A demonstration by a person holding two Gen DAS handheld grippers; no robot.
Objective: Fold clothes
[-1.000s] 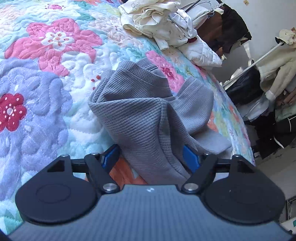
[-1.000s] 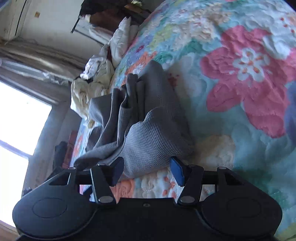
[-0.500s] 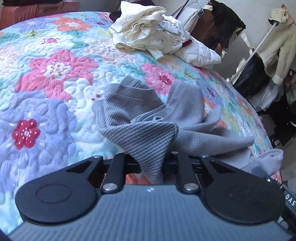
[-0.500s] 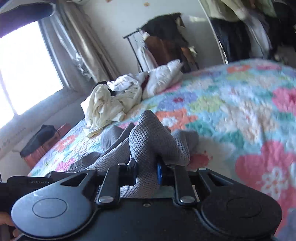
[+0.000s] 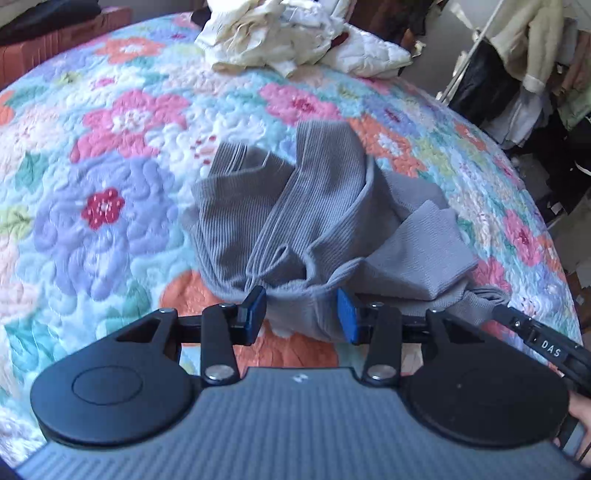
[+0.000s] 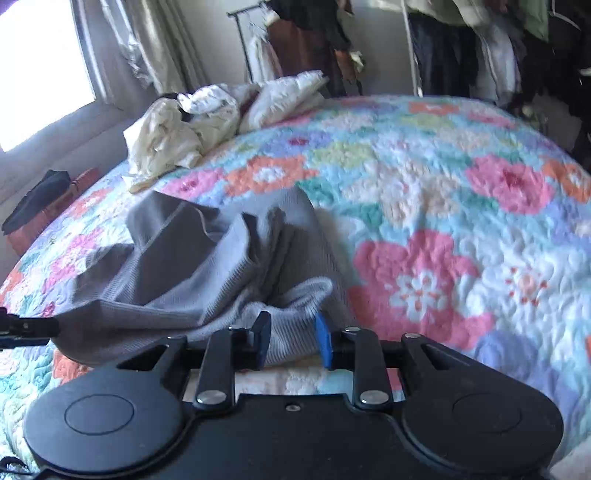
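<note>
A bed [image 5: 110,206] under a flowered quilt [image 6: 424,229] carries a crumpled grey sweater [image 5: 295,221] near its middle, with a heap of pale clothes [image 5: 295,33] at the far edge. The left gripper [image 5: 301,314] has just been opening, its fingers [image 5: 255,306] now apart with a bunched fold of sweater loose between them. The right gripper [image 6: 291,338] has likewise been opening, and its fingers [image 6: 323,339] bracket another fold without pressing it.
</note>
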